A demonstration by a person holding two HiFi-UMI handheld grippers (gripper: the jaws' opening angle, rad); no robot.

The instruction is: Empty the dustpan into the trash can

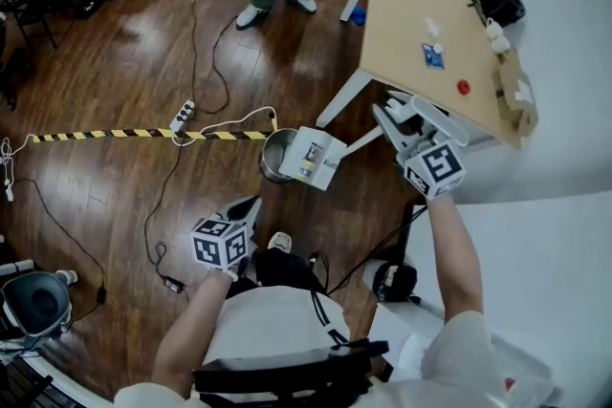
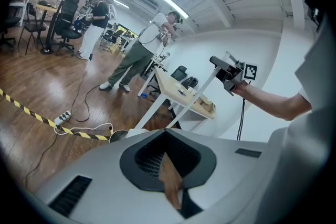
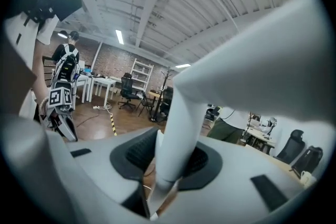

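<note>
Dark wooden floor (image 1: 115, 62) with striped tape (image 1: 143, 135), a desk (image 1: 430, 14) by the white wall (image 1: 564, 43). The right tool (image 1: 397, 117) is clamped on the handle (image 1: 363, 141) of the white dustpan (image 1: 316, 158), tilted over the half-hidden trash can (image 1: 273, 160); left tool (image 1: 244, 208) almost closed, empty

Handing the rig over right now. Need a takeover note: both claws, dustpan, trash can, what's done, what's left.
Right claw: shut on the dustpan handle, holding the pan out ahead.
Left claw: jaws together, nothing in them, held low on the left.
Dustpan: tipped at the rim of the trash can, overlapping its opening.
Done: pan is at the can.
Left: something seems to still sit in the pan, though I cannot tell what. Probably tip it further until it drops in, then lift the pan clear.
</note>
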